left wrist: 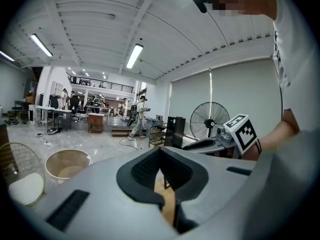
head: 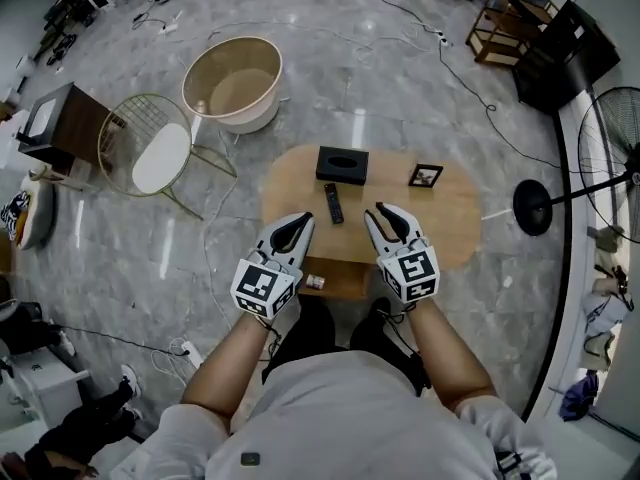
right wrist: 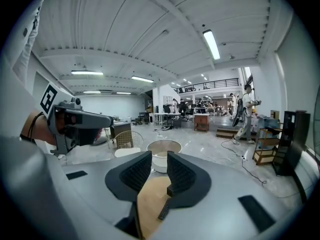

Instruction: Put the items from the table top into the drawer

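Oval pale-wood table [head: 455, 230] holds a slim black remote [head: 333, 204], a matte black box [head: 342, 165] beyond it and a small dark frame [head: 425, 176] at far right. Left gripper [head: 306, 220] jaws together; right gripper [head: 380, 210] jaws slightly apart, empty.

Oval light-wood tabletop [head: 455, 233] carries black rectangular box [head: 342, 165], slim black remote control [head: 333, 203], small black picture frame [head: 425, 176]. Left tool [head: 303, 220], tips together, and right tool [head: 386, 212], jaws slightly apart, hang over near edge.

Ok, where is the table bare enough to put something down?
The table is bare at its left end, beside the tissue box and remote, and at its right end, past the picture frame. The middle back is crowded.
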Available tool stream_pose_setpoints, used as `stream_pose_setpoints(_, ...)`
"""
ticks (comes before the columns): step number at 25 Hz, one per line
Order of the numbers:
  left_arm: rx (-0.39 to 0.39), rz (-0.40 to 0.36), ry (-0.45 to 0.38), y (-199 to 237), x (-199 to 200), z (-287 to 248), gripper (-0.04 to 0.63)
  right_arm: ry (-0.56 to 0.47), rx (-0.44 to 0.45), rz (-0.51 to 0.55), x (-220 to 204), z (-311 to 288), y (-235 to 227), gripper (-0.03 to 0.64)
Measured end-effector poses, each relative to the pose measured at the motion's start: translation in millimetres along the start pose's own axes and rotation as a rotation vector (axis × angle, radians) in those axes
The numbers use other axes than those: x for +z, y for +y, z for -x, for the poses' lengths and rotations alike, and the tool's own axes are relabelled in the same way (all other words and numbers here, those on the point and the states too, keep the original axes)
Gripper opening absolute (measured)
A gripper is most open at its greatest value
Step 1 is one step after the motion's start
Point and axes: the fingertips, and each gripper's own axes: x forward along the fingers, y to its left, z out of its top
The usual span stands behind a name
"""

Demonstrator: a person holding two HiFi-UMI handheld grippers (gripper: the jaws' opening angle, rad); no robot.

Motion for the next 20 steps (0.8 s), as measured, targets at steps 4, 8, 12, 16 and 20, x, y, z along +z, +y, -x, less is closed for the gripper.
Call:
stream_pose_setpoints(4,-0.007,0.022,0.040,31.8,-35.8,-17.9,0.009,0.063,-0.022,-0.031,-39.6,-39.3,-10.9,0.140)
stream_pose_setpoints(8,-0.012,0.054,0.081,59.6,-75.1,-39.4,0.009,0.150,-0.023,-0.070,-91.1,-75.9,-17.9,0.163)
stream_pose_setpoints(12,-0.022,0.078,0.108,85.2,-122.7,-61.9,0.009,0.218,-0.027,-0.100,-148.0,-114.5,-21.8,0.174)
stream_pose_setpoints(16,-0.022,0.117,0.144,106.0,-179.5,-81.5,0.009,0.281,-0.025,-0.129,-207.8,-150.6,-22.8,0.186)
stream_pose_setpoints(20,-0.027,0.149,0.189,120.1,-239.3,-94.4,0.009,0.348,-0.024,-0.161,-270.6,-183.3,-20.8,0.187)
